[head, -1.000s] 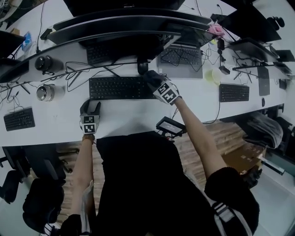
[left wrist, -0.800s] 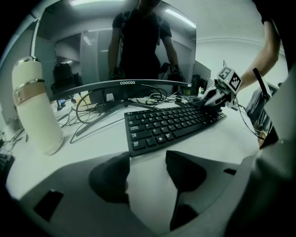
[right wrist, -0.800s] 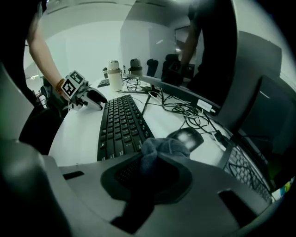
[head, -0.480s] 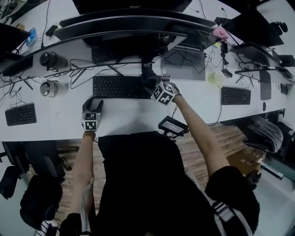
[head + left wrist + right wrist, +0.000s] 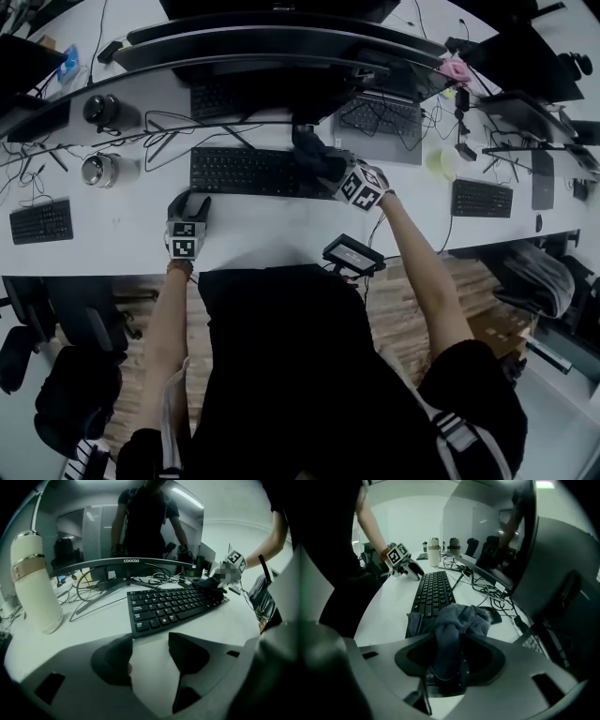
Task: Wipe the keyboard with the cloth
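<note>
Hanging loose between the jaws of the right hand-held gripper (image 5: 450, 645), which have just been opening and now stand apart, the grey cloth (image 5: 459, 619) lies bunched on the right end of the black keyboard (image 5: 242, 172) near frame centre; the left hand-held gripper (image 5: 150, 644) stands wide over the white counter (image 5: 272, 236), just below the keyboard's left end, with only bare counter between its jaws.

Open-plan office, seen from overhead and from desk height.
A long white desk (image 5: 112, 248) curves across the room under a row of wide curved monitors (image 5: 281, 42). Wood-plank floor (image 5: 483, 291) shows below its edge. Dark office chairs (image 5: 472, 546) stand at the far end before a pale, evenly lit wall (image 5: 412, 520).
</note>
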Tool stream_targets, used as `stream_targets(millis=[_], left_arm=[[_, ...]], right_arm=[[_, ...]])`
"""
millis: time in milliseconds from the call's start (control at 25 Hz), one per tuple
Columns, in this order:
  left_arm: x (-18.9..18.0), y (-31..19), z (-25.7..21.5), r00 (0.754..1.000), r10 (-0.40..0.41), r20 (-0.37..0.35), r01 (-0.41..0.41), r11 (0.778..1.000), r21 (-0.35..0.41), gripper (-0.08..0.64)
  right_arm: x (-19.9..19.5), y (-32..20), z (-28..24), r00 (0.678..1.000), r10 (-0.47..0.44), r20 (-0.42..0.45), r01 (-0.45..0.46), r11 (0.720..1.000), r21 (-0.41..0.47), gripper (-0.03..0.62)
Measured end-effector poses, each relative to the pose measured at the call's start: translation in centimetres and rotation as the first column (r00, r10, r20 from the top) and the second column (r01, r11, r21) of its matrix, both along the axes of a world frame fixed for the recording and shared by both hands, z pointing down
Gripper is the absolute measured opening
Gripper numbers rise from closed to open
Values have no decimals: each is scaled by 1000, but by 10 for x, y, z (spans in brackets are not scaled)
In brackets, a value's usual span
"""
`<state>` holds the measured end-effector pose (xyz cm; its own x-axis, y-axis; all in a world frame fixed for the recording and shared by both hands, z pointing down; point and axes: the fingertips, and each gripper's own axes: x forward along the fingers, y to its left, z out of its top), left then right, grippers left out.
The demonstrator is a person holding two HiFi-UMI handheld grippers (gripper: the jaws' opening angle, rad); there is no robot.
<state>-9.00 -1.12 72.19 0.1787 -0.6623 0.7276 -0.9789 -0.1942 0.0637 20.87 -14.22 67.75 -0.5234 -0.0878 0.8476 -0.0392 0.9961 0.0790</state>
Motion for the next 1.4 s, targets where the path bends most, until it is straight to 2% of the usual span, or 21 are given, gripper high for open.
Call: stream_targets(millis=[120, 280, 480, 600, 840, 920, 1080, 1200, 1280, 1320, 1400], left_arm=[[1, 8, 9, 1000, -14, -21, 13, 999, -41, 245], [2, -2, -2, 1000, 10, 4, -10, 1000, 6, 245], [3, -2, -6, 999, 13, 33, -14, 999, 40, 242], [2, -3, -6, 1000, 14, 24, -15, 999, 33, 241], [1, -3, 1, 999, 45, 11, -45, 996, -74, 247], [0, -4, 1, 998, 65, 20, -63, 994, -87, 266], [-2, -3, -1, 998, 58, -1, -58, 998, -16, 268], [-2, -4, -2, 998, 58, -11, -58, 998, -4, 268], [1, -5, -1, 998, 59, -24, -59, 998, -5, 265], [2, -5, -1, 998, 60, -23, -60, 998, -3, 264], [0, -4, -1, 998, 61, -15, -61, 998, -1, 265]], right_arm=[[-10, 2, 3, 1000, 12, 14, -12, 1000, -23, 117], [-20, 1, 6, 999, 29, 17, -29, 1000, -2, 73], [-26, 1, 9, 999, 34, -15, -34, 999, -16, 67], [-30, 0, 9, 999, 12, -38, -13, 1000, -7, 64], [-56, 4, 12, 996, -65, -57, 66, 998, 20, 57], [-62, 7, 13, 993, -95, -72, 96, 995, 17, 55], [-66, 7, 13, 989, -126, -72, 128, 992, 23, 55], [-63, 14, 3, 970, -239, -43, 242, 965, 97, 91], [-58, 23, -14, 947, -321, 13, 316, 937, 148, 168], [-56, 24, -22, 938, -343, 43, 332, 929, 165, 172], [-54, 18, -25, 942, -328, 70, 314, 936, 161, 226]])
